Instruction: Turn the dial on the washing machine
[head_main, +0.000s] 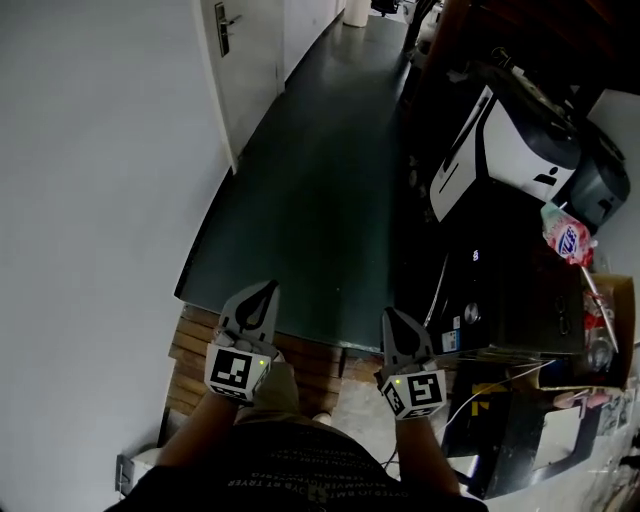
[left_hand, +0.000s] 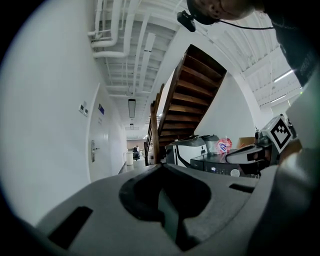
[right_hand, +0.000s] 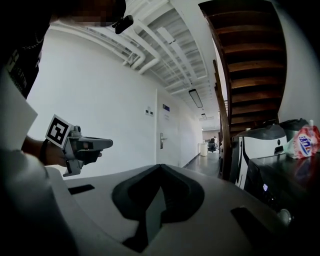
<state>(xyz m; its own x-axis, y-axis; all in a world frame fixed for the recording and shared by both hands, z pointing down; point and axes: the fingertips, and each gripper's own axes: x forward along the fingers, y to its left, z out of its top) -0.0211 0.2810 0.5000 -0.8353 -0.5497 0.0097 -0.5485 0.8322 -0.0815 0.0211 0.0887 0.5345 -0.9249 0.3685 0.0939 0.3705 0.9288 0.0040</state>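
Both closed, empty, left hand-held gripper (head_main: 267, 289) and right hand-held gripper (head_main: 388, 314) hover near the black washing machine's (head_main: 520, 300) round dial (head_main: 472, 314).

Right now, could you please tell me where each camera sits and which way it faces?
Head view: on the person's head, looking steeply down at the floor; both forearms, left gripper and right gripper show.
Left gripper view: on the left gripper, looking level down the corridor over its shut jaws; the right gripper shows at right.
Right gripper view: on the right gripper, facing likewise, jaws shut; the left gripper shows at left.
Shared: both gripper views show the staircase and washing machine.
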